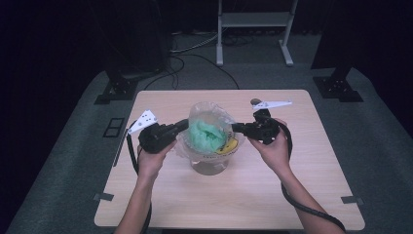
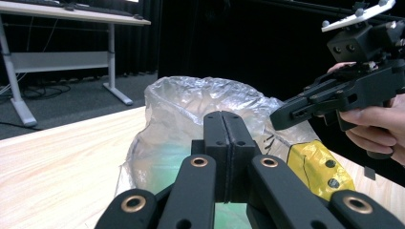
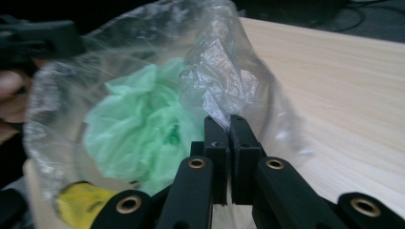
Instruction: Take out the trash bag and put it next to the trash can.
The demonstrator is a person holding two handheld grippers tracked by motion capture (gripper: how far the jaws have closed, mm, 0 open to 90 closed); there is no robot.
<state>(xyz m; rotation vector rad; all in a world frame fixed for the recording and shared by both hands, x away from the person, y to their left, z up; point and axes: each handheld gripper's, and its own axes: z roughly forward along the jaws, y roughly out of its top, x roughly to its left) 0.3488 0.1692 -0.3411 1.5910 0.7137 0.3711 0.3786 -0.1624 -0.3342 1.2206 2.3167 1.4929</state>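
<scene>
A clear plastic bag (image 1: 210,115) stands open in a round clear container (image 1: 209,166) at the middle of the table. Inside lie crumpled green plastic (image 1: 207,134) and a yellow packet (image 1: 229,146). My left gripper (image 1: 186,125) is shut on the bag's left rim, and my right gripper (image 1: 234,127) is shut on its right rim. In the left gripper view the closed jaws (image 2: 223,119) press against the bag (image 2: 191,100), with the yellow packet (image 2: 317,160) and the right gripper (image 2: 286,114) beyond. In the right gripper view the jaws (image 3: 224,126) pinch the film (image 3: 224,71) beside the green plastic (image 3: 138,129).
The light wooden table (image 1: 311,170) has tape marks near its front corners (image 1: 351,199). Behind it stand a white metal frame (image 1: 253,29), two black stand bases (image 1: 116,90), and cables on the grey floor (image 1: 195,53). A small dark object (image 1: 255,102) lies near the table's back edge.
</scene>
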